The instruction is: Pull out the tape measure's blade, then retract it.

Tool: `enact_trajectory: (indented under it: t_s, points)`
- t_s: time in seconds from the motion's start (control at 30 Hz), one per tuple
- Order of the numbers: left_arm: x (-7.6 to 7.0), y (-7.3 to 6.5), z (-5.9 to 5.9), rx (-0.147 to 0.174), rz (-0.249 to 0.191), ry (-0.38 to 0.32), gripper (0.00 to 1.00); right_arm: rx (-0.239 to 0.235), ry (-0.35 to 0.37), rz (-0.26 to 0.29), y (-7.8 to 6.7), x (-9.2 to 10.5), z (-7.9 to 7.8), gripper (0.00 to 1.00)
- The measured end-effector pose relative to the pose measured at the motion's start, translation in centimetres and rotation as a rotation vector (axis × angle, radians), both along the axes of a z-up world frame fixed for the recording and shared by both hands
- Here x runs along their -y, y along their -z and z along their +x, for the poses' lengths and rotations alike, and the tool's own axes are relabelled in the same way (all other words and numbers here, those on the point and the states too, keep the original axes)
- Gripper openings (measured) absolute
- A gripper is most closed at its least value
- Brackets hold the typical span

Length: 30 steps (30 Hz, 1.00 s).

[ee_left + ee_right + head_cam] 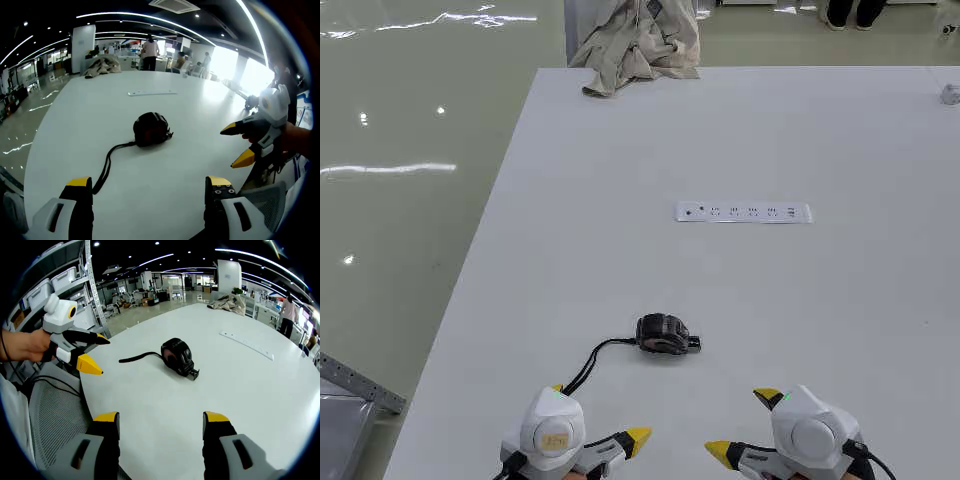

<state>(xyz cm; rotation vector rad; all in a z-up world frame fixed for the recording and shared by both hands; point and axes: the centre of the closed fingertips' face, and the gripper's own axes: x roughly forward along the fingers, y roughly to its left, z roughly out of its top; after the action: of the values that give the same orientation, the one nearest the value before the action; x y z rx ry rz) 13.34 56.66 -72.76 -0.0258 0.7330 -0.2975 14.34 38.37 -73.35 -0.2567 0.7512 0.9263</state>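
Sitting on the white table just ahead of both grippers, the tape measure has its blade wound in, its strap trailing toward the left gripper. That gripper and the right gripper hover with jaws spread, holding nothing. A power strip lies farther back.

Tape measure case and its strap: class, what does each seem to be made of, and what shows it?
Tape measure: case looks like black moulded plastic, possibly rubber-coated; rounded form, dull sheen. Strap: probably black woven cord or soft rubber; it lies limp in a curve.
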Motion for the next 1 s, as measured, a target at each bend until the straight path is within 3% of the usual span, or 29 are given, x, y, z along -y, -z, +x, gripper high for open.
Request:
enact_trajectory:
  t_s: [0.53, 1.0]
  points:
    - [-0.4, -1.1, -2.8, -0.018, -0.056, 0.009, 0.96, 0.0, 0.04, 0.021, -3.7, 1.2, -2.3, 0.84]
    - [-1.2, -2.2, -4.5, -0.051, -0.094, -0.011, 1.0, -0.024, 0.069, -0.008, -5.0, 3.4, -3.4, 0.92]
